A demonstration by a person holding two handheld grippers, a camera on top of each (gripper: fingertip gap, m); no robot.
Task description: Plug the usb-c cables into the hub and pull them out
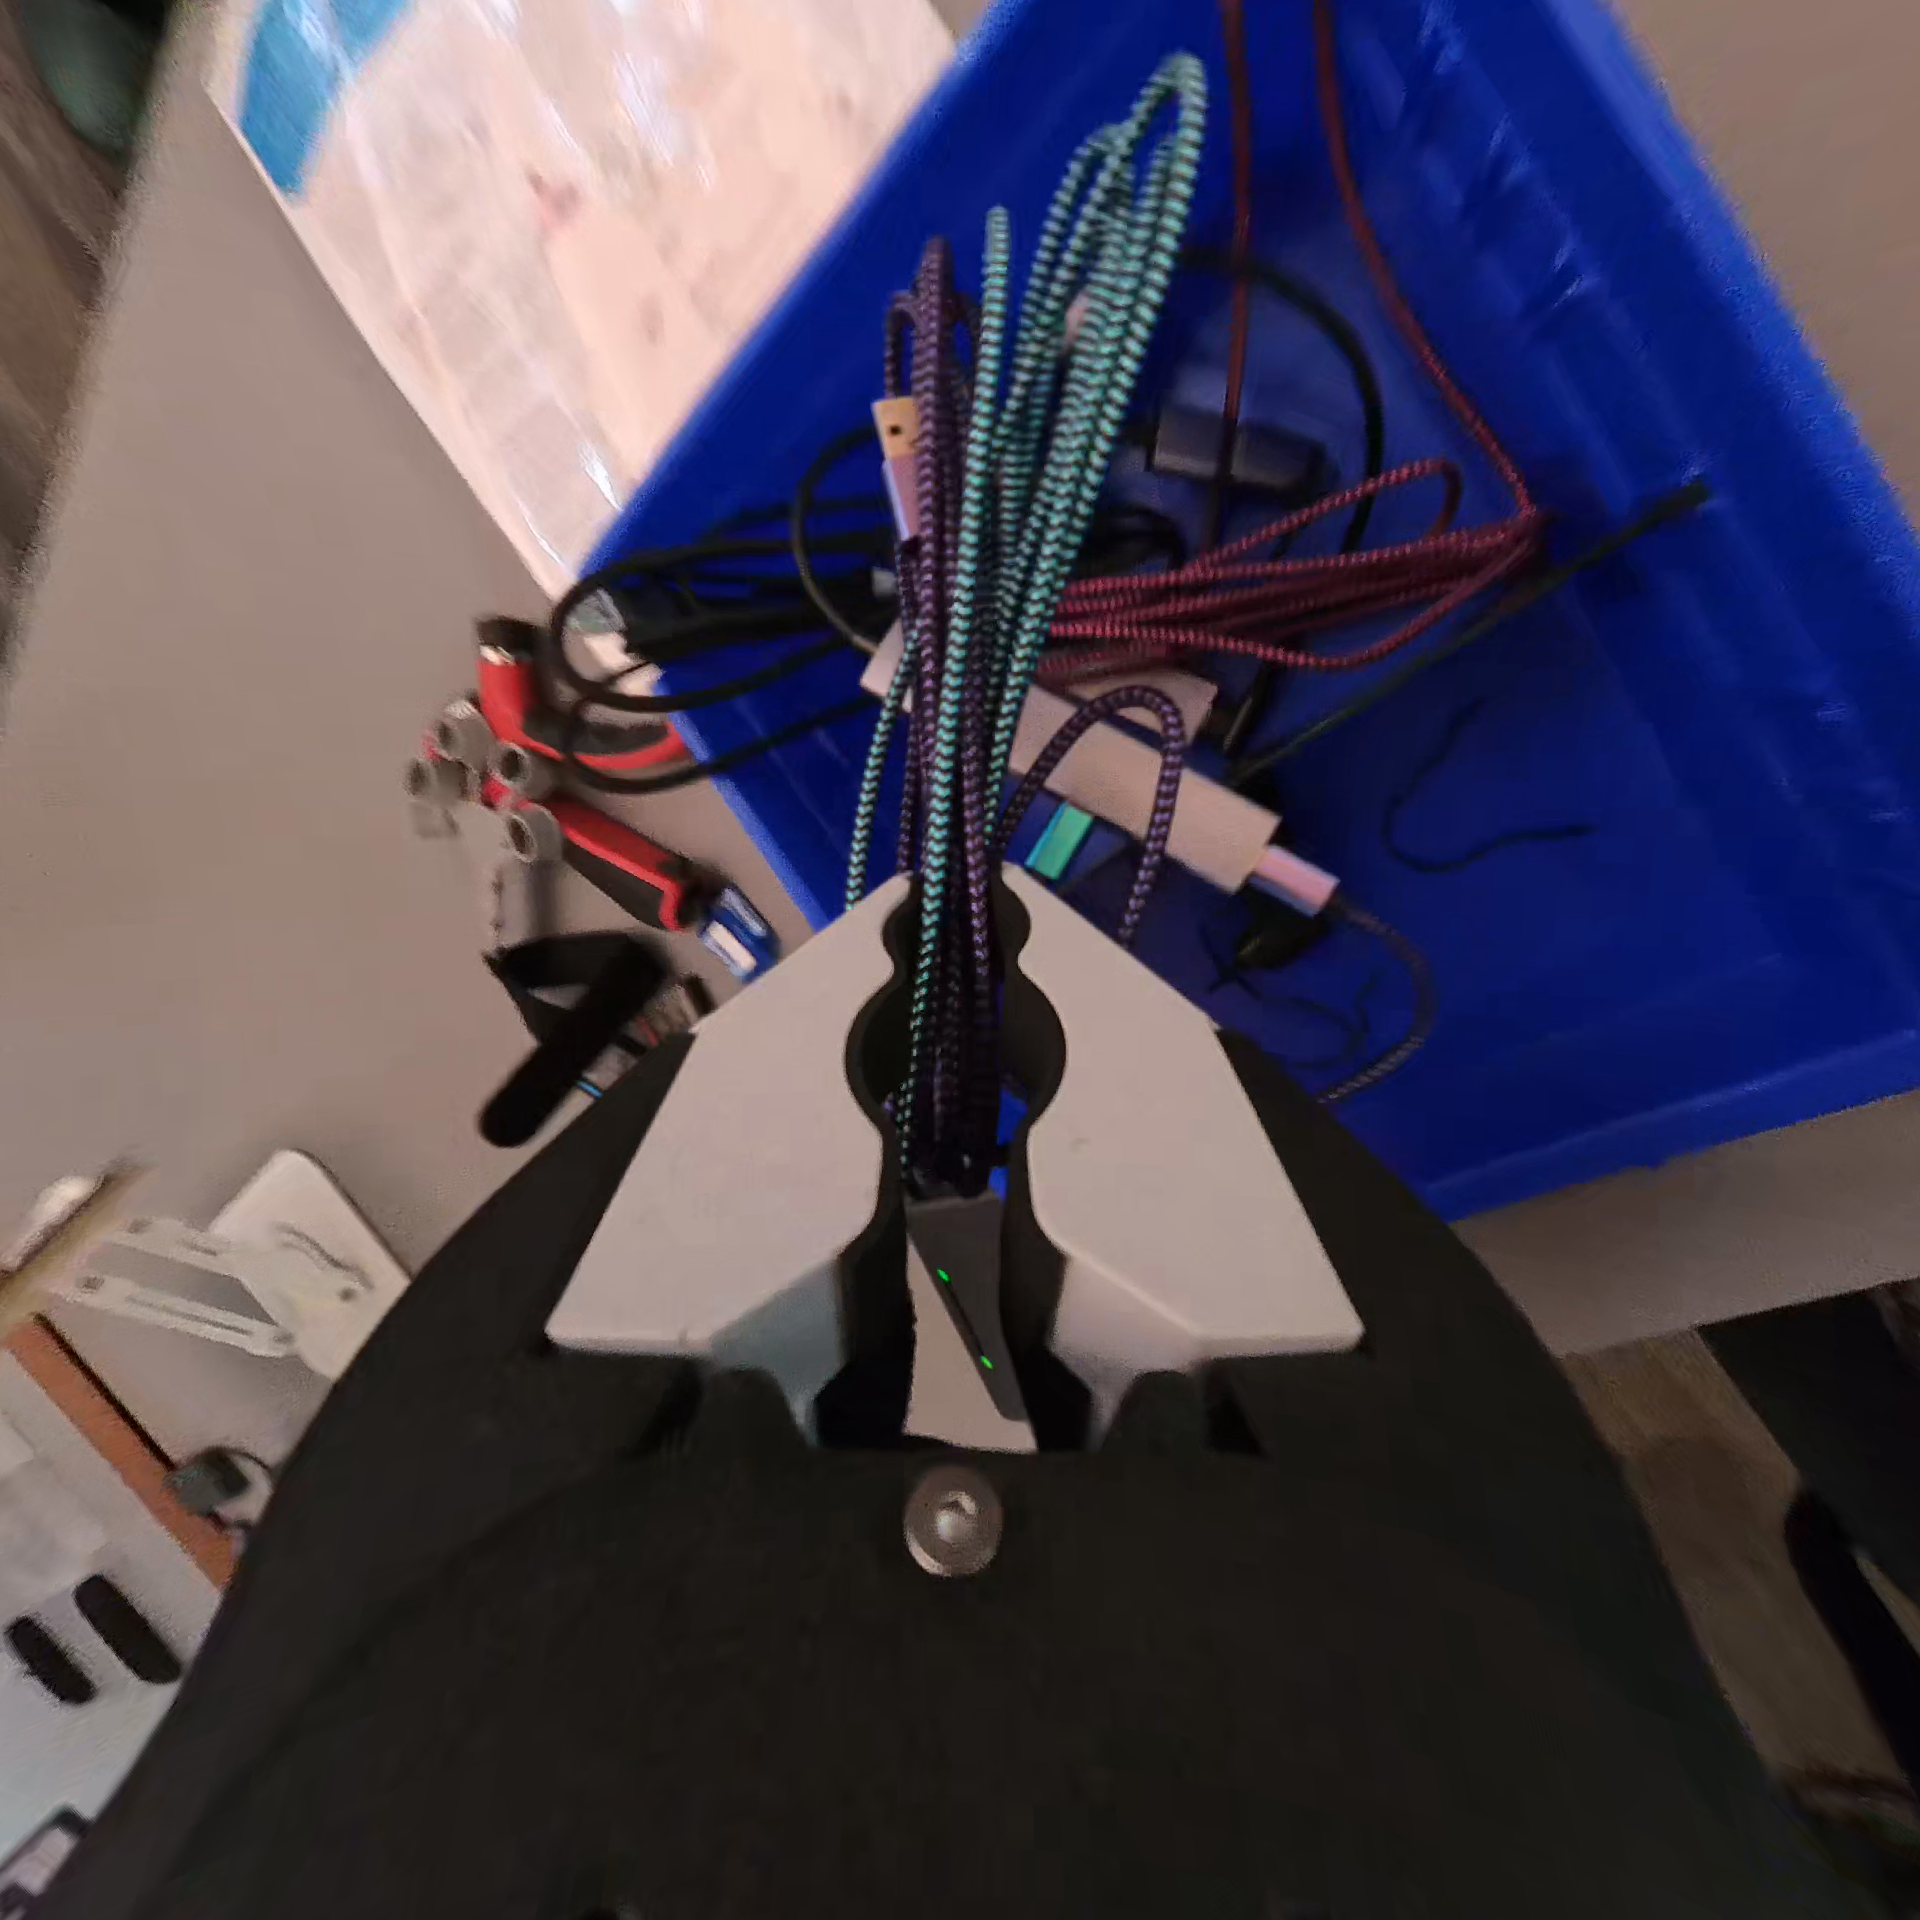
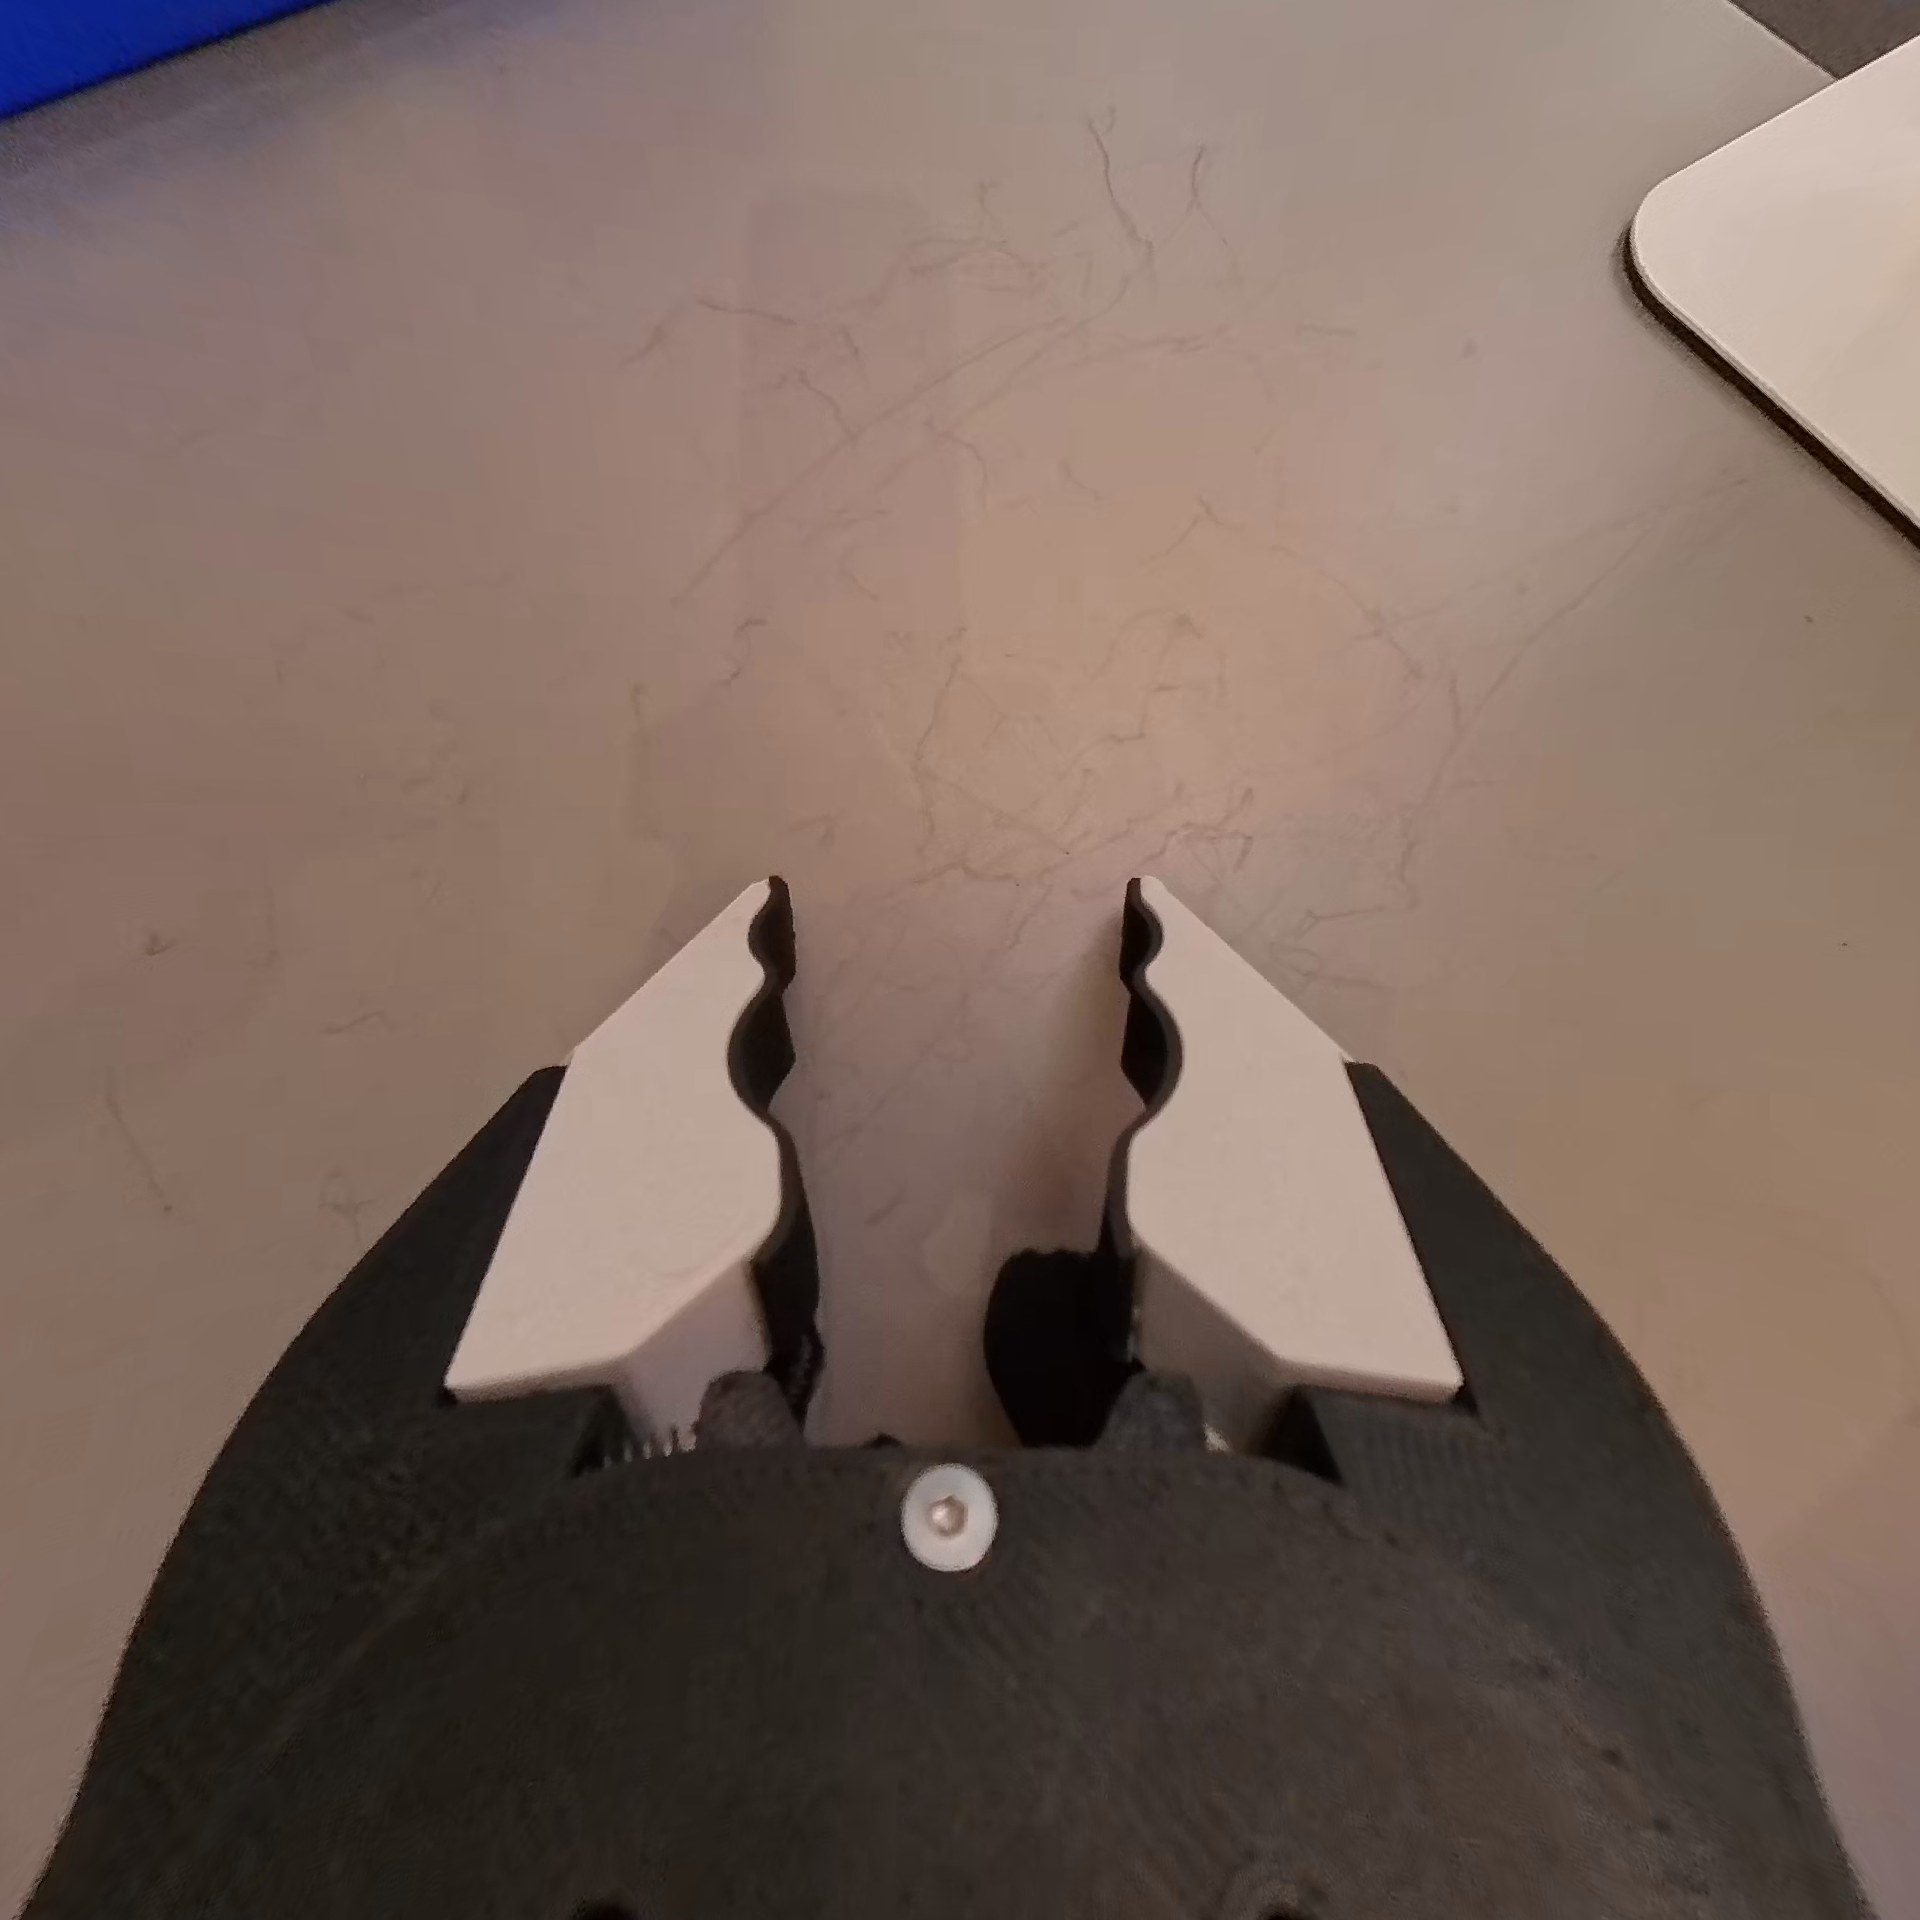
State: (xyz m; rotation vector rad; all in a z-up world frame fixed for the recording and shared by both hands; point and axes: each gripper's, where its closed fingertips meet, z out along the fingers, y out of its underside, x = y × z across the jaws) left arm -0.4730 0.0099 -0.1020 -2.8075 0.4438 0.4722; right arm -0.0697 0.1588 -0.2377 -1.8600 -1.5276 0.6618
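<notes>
Between left gripper (image 1: 961, 914) jaws, hub (image 1: 961, 1299), cables (image 1: 966, 831) trailing

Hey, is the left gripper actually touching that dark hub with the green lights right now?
Touching. The left wrist view shows the left gripper with its white fingers closed against both sides of the hub, cables running out between them.

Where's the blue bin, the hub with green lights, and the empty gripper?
blue bin (image 1: 1662, 727), left wrist view, inner wall.
hub (image 1: 961, 1309), left wrist view, dark top face.
right gripper (image 2: 958, 894), right wrist view, gap between fingertips.
</notes>
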